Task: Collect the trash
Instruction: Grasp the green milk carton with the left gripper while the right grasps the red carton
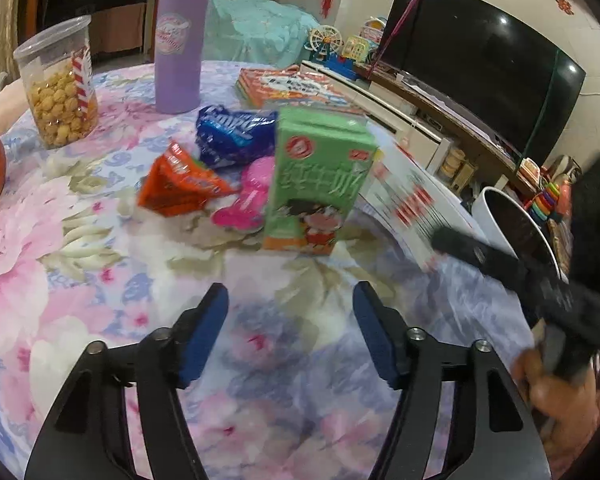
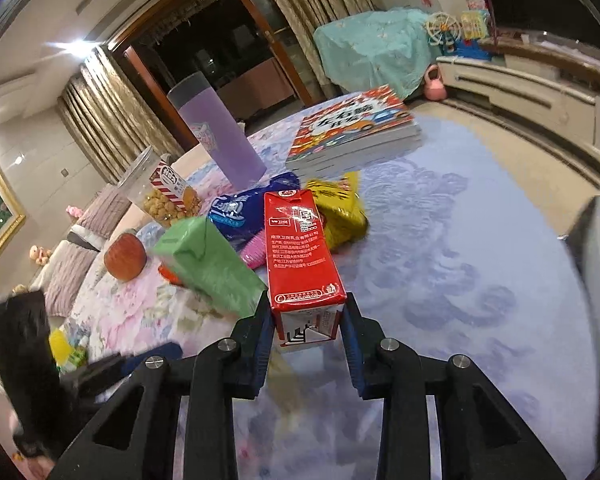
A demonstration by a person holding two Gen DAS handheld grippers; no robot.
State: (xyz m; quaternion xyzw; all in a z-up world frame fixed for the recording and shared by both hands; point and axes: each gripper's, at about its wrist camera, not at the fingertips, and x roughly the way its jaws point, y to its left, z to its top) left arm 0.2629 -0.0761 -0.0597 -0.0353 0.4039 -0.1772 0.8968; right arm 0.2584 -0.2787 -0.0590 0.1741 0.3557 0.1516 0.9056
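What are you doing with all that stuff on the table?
Picking up trash. The right gripper is shut on a red carton, held over the flowery tablecloth. The left gripper is open and empty, facing the green milk carton, which stands upright beside the wrappers. A white bin waits by the table's edge.

Green milk carton: upright on the counter, cartoon print facing the left wrist view, apart from any fingers. Red carton: lifted, tilted back, base pinched between blue finger pads. Behind the green carton lie an orange wrapper, a blue snack bag, a pink wrapper, crumpled. Yellow wrapper beside them.
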